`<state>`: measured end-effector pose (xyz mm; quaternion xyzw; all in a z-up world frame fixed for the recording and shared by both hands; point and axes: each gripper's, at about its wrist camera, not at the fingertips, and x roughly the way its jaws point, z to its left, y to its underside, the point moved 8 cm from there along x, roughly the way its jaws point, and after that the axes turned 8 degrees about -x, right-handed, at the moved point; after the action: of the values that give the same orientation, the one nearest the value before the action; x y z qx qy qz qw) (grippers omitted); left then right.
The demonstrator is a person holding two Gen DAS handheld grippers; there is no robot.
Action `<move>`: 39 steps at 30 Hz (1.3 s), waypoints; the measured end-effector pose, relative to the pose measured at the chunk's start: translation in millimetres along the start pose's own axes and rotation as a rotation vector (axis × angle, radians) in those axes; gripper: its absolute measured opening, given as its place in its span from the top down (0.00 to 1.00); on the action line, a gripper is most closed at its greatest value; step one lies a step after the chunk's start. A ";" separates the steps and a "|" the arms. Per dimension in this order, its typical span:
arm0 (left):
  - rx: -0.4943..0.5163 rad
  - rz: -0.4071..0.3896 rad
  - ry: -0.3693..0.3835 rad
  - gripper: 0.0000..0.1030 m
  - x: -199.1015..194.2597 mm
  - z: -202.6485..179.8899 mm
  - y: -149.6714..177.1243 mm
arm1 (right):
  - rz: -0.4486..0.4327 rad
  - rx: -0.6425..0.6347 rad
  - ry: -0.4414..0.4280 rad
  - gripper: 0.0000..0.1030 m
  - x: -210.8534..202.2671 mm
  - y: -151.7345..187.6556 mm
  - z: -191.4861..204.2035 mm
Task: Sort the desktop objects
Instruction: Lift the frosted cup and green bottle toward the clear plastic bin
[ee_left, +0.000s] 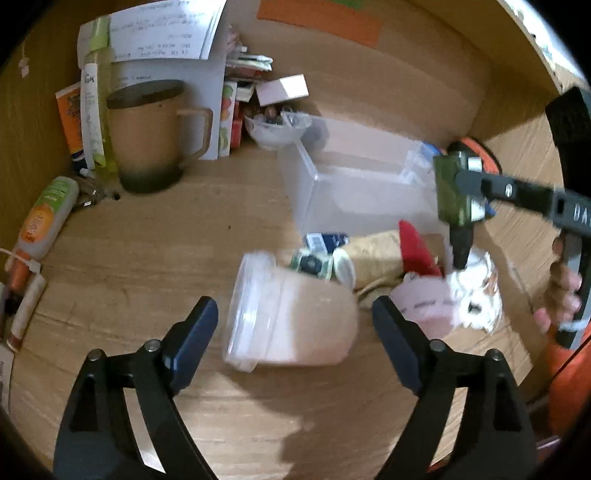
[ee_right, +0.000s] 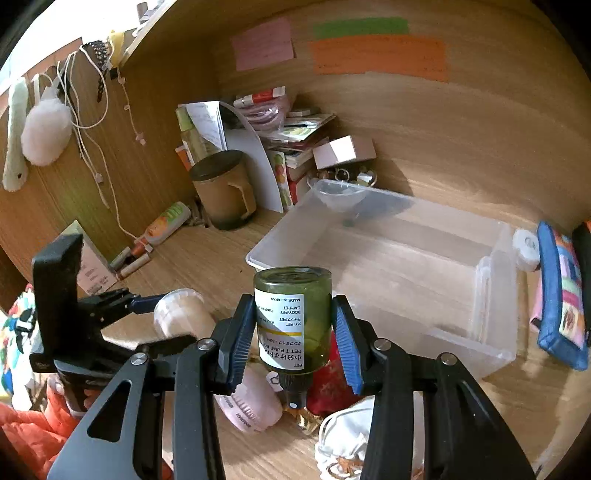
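Blue-padded fingers of the right gripper (ee_right: 294,325) were clamped on a green bottle (ee_right: 293,317), which hung upside down, its dark pump cap pointing down and its white label inverted. The bottle was held in the air just in front of a clear plastic bin (ee_right: 495,295) standing on the wooden desk (ee_right: 207,258). Below the bottle lay a red pouch (ee_right: 328,387), a pink brush (ee_right: 251,410) and a white mask (ee_right: 343,435). The left gripper (ee_left: 295,325) was spread wide, gripping nothing, its fingers on either side of a lidded plastic jar (ee_left: 291,317) lying on its side on the desk; contact could not be made out. Farther back stood a brown mug (ee_left: 147,136) beside papers (ee_left: 166,29), and an orange tube (ee_left: 44,218) lay by the left wall.
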<state>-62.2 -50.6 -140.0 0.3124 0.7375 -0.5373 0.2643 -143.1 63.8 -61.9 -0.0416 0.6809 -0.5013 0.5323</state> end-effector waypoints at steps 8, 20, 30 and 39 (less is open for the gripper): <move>0.038 0.057 -0.111 0.26 33.8 2.0 8.9 | 0.001 0.032 -0.004 0.62 -0.4 7.2 -7.1; 0.014 -0.034 -0.121 0.36 12.0 3.6 -4.6 | -0.026 0.084 -0.003 0.62 -12.0 5.7 -23.4; -0.008 -0.063 -0.071 0.36 1.5 -3.4 -37.0 | -0.104 0.094 0.020 0.62 -36.0 -10.5 -33.1; 0.005 -0.129 -0.053 0.36 -9.1 -22.2 -96.9 | -0.151 0.141 0.054 0.62 -43.0 -21.3 -58.5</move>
<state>-129.4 -53.0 -66.3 0.2505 0.7475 -0.5630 0.2481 -179.7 116.0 -21.1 -0.0416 0.6532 -0.5873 0.4761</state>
